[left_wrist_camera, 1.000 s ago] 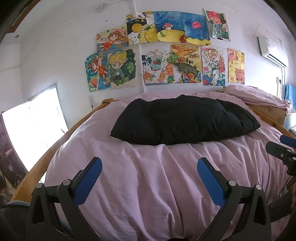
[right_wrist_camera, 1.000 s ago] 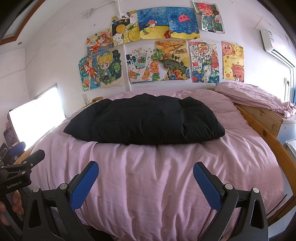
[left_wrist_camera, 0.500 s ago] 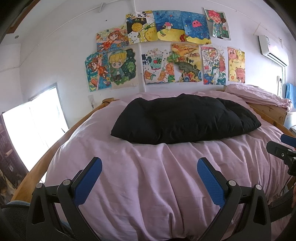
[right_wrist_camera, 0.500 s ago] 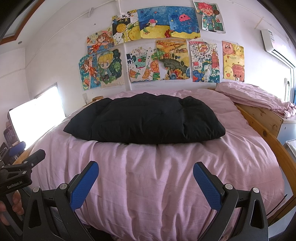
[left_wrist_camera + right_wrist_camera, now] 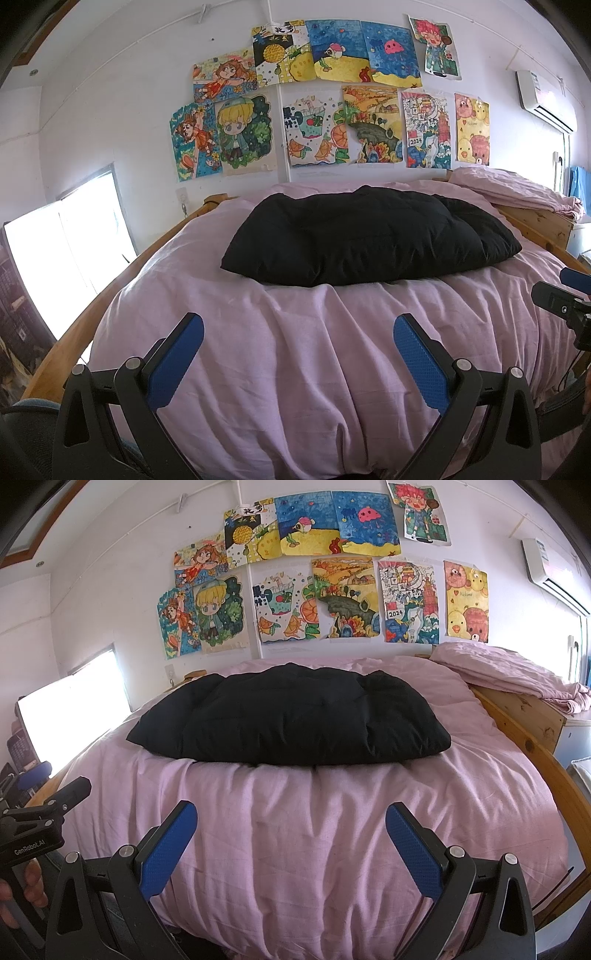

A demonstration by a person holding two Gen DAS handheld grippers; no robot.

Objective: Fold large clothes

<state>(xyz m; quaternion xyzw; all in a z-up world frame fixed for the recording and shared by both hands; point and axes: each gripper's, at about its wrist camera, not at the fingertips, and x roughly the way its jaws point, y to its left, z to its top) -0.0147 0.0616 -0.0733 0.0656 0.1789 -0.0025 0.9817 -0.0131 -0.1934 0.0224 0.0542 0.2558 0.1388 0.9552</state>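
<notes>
A black padded garment (image 5: 369,240) lies folded into a thick flat bundle on the pink bed cover (image 5: 295,350), toward the far side. It also shows in the right wrist view (image 5: 295,720). My left gripper (image 5: 298,332) is open and empty, held above the near part of the bed, well short of the garment. My right gripper (image 5: 291,816) is open and empty in the same way, to the right of the left one. Each gripper shows at the edge of the other's view.
A wooden bed rail (image 5: 535,757) runs along the right side and another (image 5: 92,314) along the left. A crumpled pink sheet (image 5: 509,675) lies on a cabinet at the back right. Drawings (image 5: 332,103) cover the wall. A bright window (image 5: 66,258) is at left.
Both grippers have stayed almost still. The views have shifted only slightly; the garment has not moved.
</notes>
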